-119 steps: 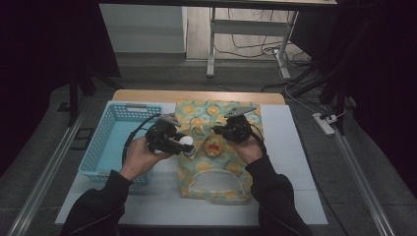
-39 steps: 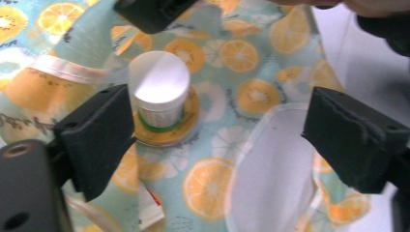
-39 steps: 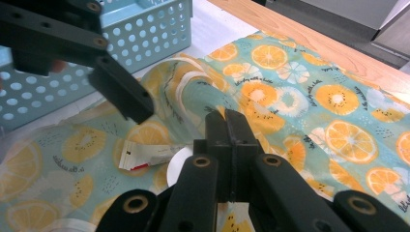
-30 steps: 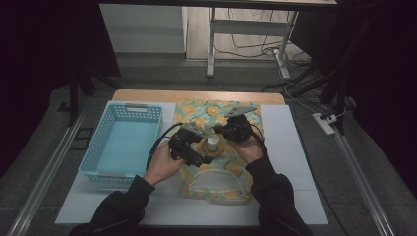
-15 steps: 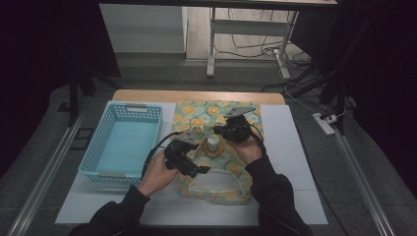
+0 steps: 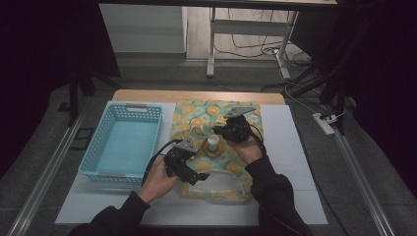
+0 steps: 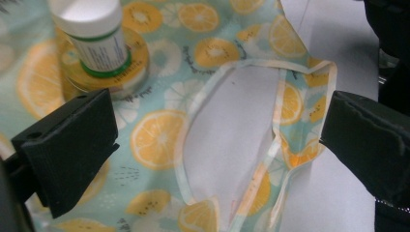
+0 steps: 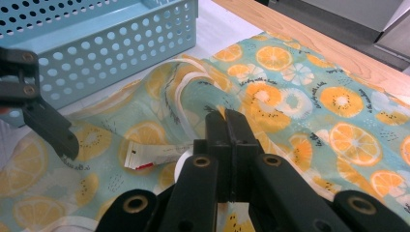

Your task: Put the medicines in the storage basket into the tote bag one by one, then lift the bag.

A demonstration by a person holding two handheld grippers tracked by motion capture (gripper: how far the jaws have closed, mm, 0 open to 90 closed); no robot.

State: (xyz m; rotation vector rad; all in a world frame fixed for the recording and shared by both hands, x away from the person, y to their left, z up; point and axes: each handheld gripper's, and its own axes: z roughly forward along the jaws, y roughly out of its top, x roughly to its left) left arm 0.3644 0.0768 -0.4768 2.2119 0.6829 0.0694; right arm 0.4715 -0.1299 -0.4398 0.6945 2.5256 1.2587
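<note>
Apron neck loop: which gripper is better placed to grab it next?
Left. The left gripper has its jaws open on either side of the neck loop of the apron. The right gripper is shut, up by the bottle.

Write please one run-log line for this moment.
left gripper: open, over bag handle | right gripper: shut, by bottle | basket: beside

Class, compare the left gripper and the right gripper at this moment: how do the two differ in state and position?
The left gripper has its fingers spread wide over the bag's handle opening; the right gripper has its fingers pressed together. The left sits nearer the person, the right farther up the fruit-print bag. Both are black, hand-held and above that bag.
</note>
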